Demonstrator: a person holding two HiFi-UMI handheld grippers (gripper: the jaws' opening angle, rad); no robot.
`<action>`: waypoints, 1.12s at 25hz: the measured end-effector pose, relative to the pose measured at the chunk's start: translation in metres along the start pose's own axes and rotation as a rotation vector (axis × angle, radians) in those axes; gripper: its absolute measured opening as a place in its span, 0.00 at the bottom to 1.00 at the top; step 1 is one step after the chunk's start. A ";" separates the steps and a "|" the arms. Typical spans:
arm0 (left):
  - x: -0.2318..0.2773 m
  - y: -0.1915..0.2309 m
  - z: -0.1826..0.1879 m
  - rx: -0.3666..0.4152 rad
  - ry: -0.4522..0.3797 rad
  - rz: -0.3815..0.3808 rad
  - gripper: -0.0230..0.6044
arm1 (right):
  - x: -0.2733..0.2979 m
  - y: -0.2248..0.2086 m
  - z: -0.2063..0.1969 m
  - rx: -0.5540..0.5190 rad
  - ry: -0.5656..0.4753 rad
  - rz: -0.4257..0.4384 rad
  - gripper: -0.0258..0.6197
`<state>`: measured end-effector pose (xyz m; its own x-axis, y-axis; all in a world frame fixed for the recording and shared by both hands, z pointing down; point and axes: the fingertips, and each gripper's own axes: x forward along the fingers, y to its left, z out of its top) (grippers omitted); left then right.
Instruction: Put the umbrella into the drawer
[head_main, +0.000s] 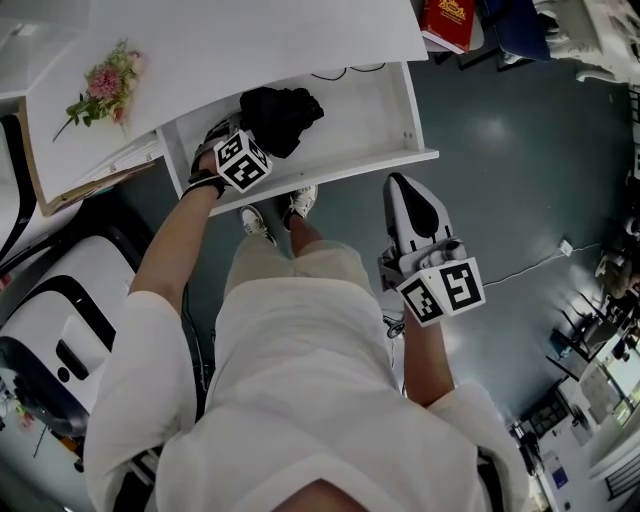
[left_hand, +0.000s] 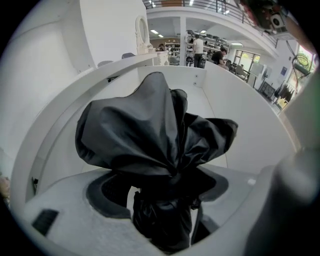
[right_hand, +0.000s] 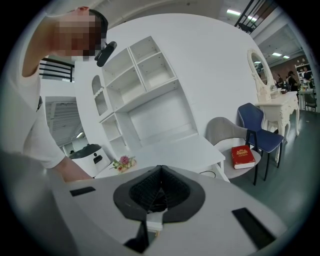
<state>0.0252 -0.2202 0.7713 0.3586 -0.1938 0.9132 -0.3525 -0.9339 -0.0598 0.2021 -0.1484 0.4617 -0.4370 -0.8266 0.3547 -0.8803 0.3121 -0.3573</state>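
The black folded umbrella (head_main: 280, 115) lies bunched in the left part of the open white drawer (head_main: 385, 160). In the left gripper view the umbrella (left_hand: 155, 130) fills the middle, its fabric puffed out above its narrow end. My left gripper (head_main: 238, 128) points steeply down into the drawer; its jaws stand wide on either side of the umbrella's narrow end, with small gaps showing beside the pads (left_hand: 107, 192). The left gripper is open. My right gripper (head_main: 408, 188) hovers in front of the drawer's right part, over the floor, shut and empty (right_hand: 159, 172).
The white desk top (head_main: 250, 40) carries a pink flower sprig (head_main: 100, 90). A red book (head_main: 448, 22) lies on a grey chair beside a blue chair (right_hand: 260, 125). A white and black machine (head_main: 50, 340) stands at the left. My feet are under the drawer front.
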 end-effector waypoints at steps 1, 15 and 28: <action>-0.002 0.000 0.000 -0.002 -0.002 0.001 0.62 | -0.002 0.002 0.001 0.000 -0.004 -0.001 0.04; -0.072 0.008 -0.005 -0.125 -0.113 0.094 0.64 | -0.013 0.061 0.022 -0.044 -0.075 0.061 0.04; -0.184 0.029 0.003 -0.401 -0.373 0.235 0.35 | -0.009 0.145 0.062 -0.070 -0.163 0.193 0.04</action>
<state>-0.0480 -0.2122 0.6005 0.4857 -0.5415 0.6862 -0.7318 -0.6812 -0.0196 0.0902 -0.1248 0.3530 -0.5676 -0.8114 0.1397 -0.7966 0.4983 -0.3422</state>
